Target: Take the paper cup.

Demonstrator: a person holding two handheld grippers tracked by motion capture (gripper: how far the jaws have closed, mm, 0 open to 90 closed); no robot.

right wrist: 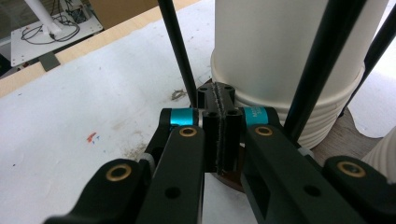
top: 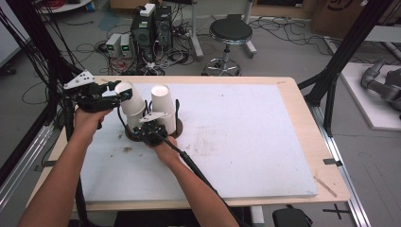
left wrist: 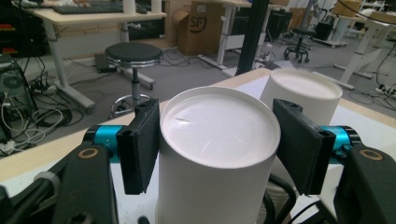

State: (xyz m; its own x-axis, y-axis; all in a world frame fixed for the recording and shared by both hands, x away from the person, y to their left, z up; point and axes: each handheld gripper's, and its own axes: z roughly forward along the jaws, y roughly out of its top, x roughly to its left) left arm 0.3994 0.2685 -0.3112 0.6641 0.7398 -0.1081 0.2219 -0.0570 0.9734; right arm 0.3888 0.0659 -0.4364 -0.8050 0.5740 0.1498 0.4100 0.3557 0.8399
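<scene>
two stacks of upturned white paper cups stand in a dark wire-posted holder (top: pixel 176 124) on a brown base, at the near left part of the white board (top: pixel 246 142) that covers the wooden table (top: pixel 326 165). the left cup (top: pixel 130 98) leans to the left, lifted at the top of its stack; the right cup stack (top: pixel 162 106) stands upright just beside it. in the left gripper view the tilted cup's flat bottom (left wrist: pixel 219 126) fills the middle, with the second cup (left wrist: pixel 306 93) behind and to the right.

the left gripper (top: pixel 118 93) reaches in from the left; its jaws stand on either side of the tilted cup, spread apart, and close against its wall, though whether they press it cannot be told. the right gripper (top: pixel 150 126) sits low at the near foot of the holder; in the right gripper view its pads (right wrist: pixel 219 135) are clenched together on the base edge, ribbed cup rims (right wrist: pixel 322 121) just behind.

beyond the table, a round black stool (top: pixel 231 32) and tangled cables lie on the grey floor.
</scene>
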